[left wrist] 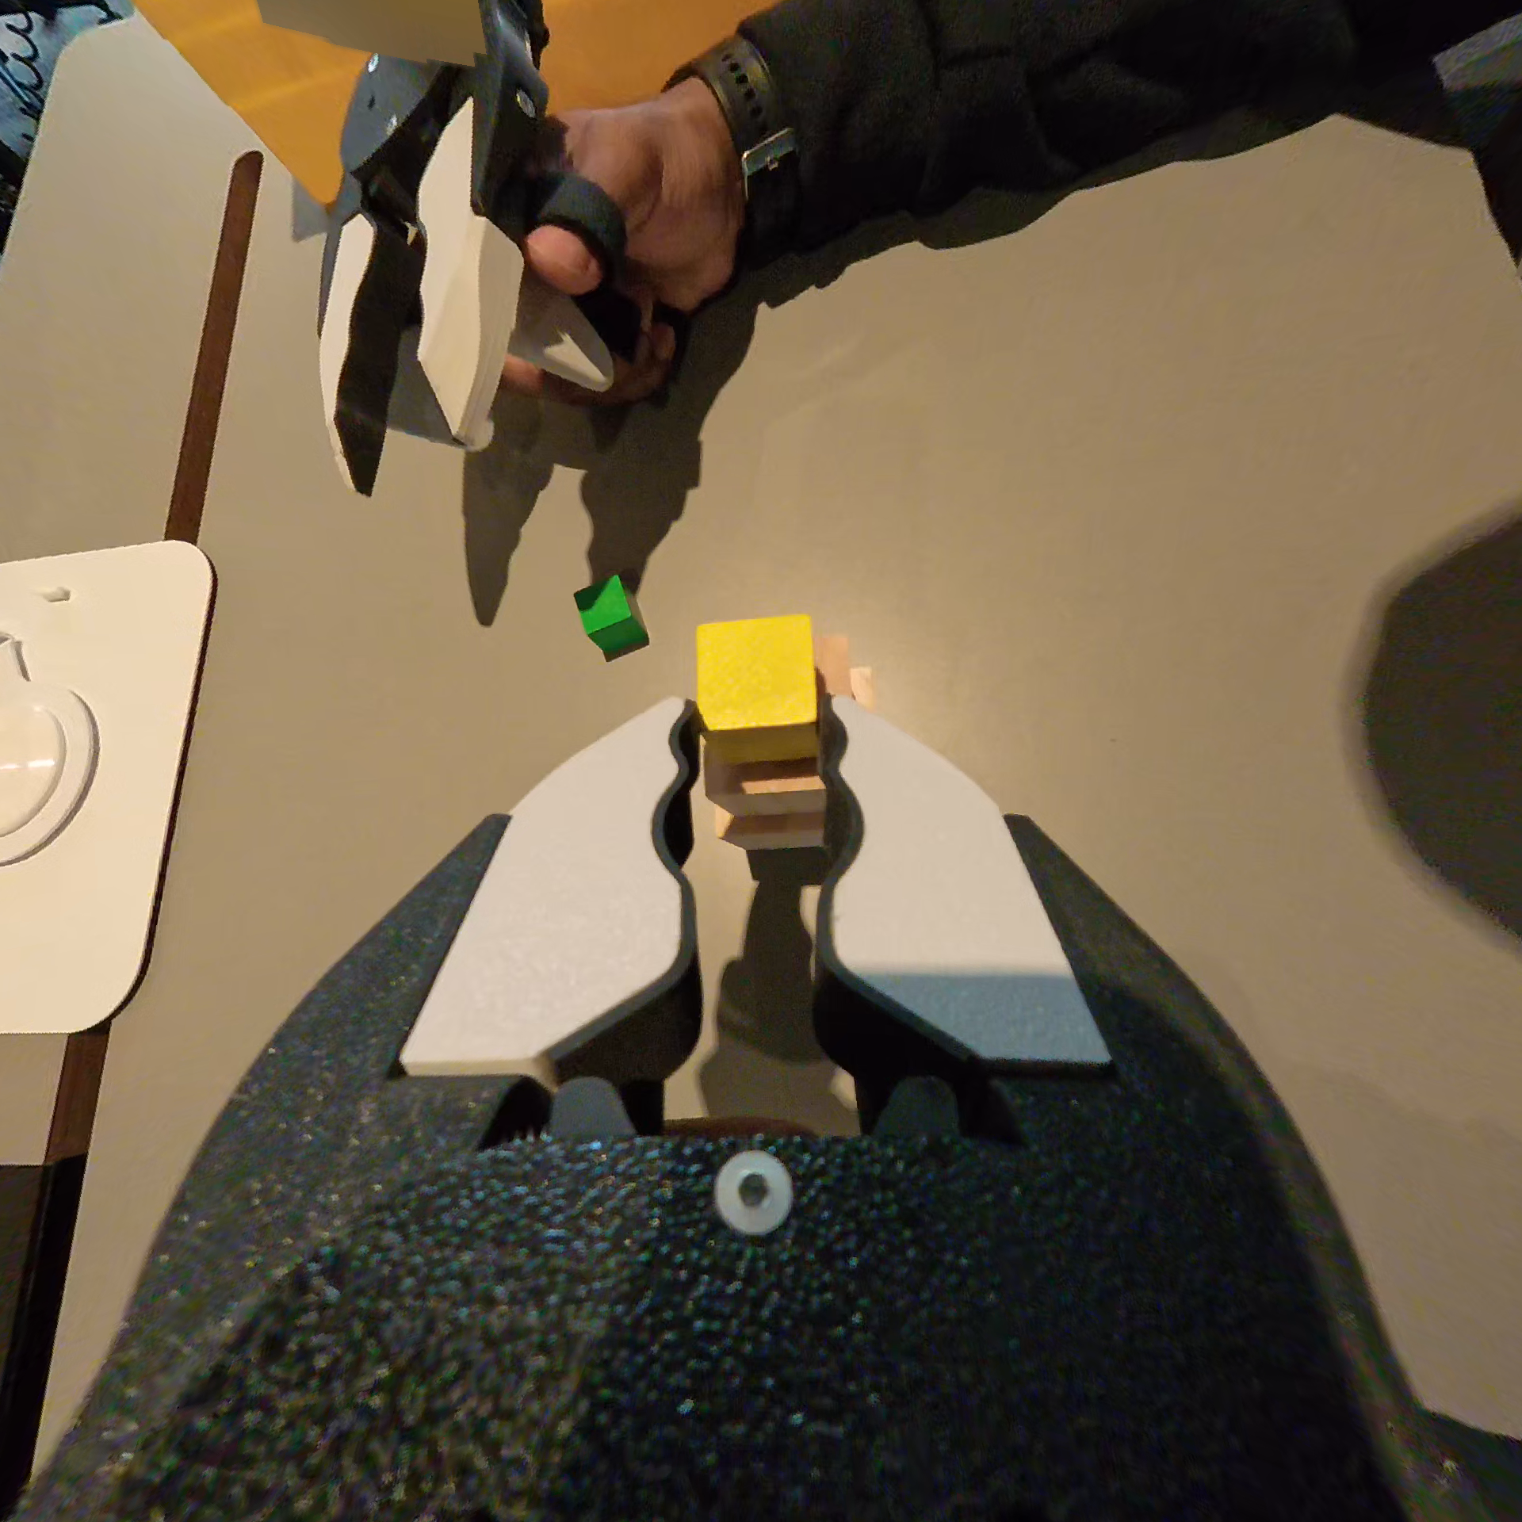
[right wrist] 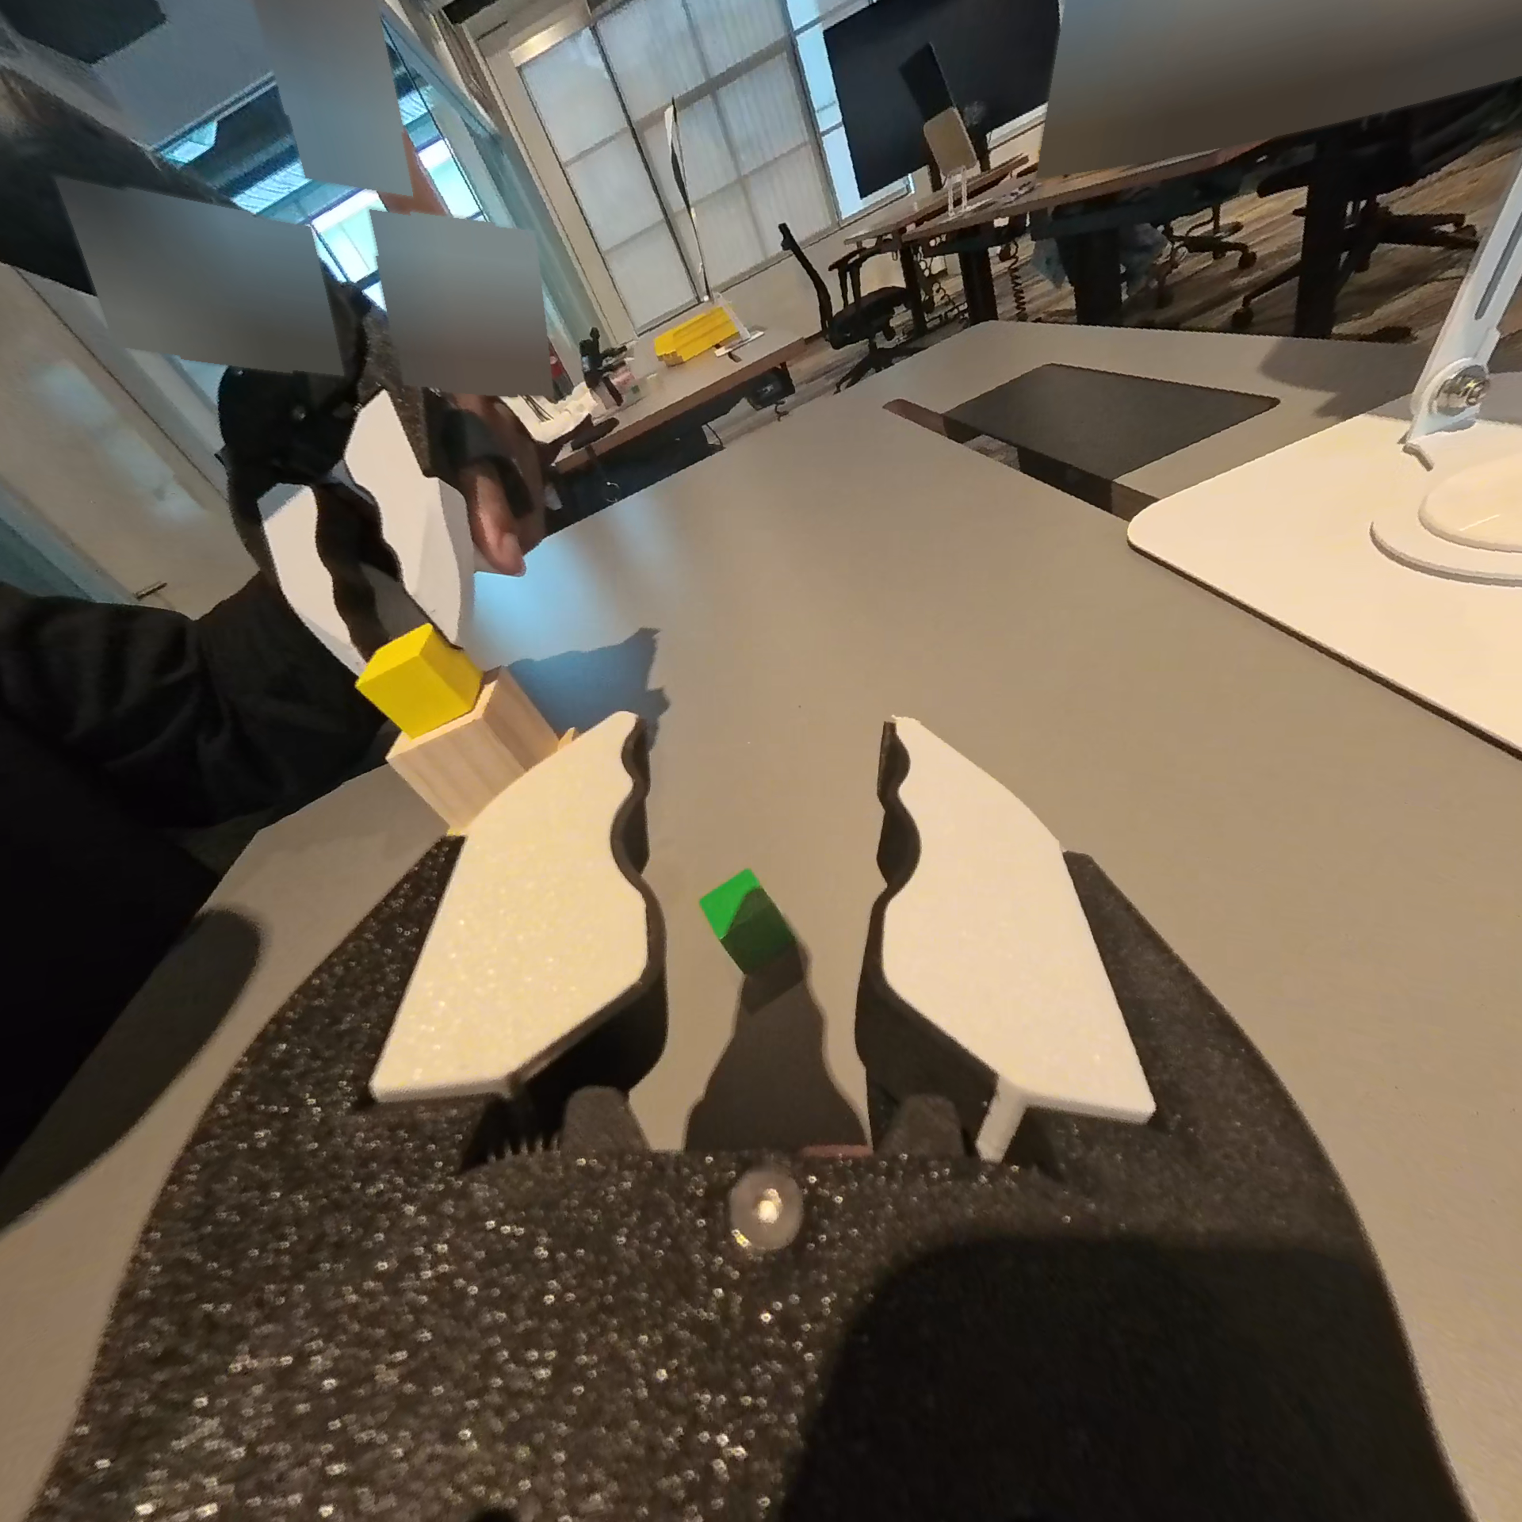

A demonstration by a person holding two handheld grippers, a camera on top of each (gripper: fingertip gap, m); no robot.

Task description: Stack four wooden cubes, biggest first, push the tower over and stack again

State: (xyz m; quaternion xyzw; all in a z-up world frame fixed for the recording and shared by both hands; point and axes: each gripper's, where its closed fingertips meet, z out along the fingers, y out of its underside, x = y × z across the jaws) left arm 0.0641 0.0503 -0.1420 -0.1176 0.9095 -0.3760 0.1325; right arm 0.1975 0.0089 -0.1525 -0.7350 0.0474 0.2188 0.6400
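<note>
Jaws of left gripper [left wrist: 756,716] pinch yellow cube [left wrist: 755,685] atop the wooden stack [right wrist: 473,762]; right gripper [right wrist: 764,741] jaws wide, green cube [right wrist: 748,922] on bench [right wrist: 947,618] straight ahead btwn them, so right is nearer for the pick

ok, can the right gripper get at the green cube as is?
Probably yes: the right gripper is open, the green cube lies alone on the table between its fingers, nothing blocking.

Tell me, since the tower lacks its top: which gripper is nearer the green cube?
Right gripper: open, green cube lying between its fingers. Left gripper is away, holding the yellow cube.
</note>
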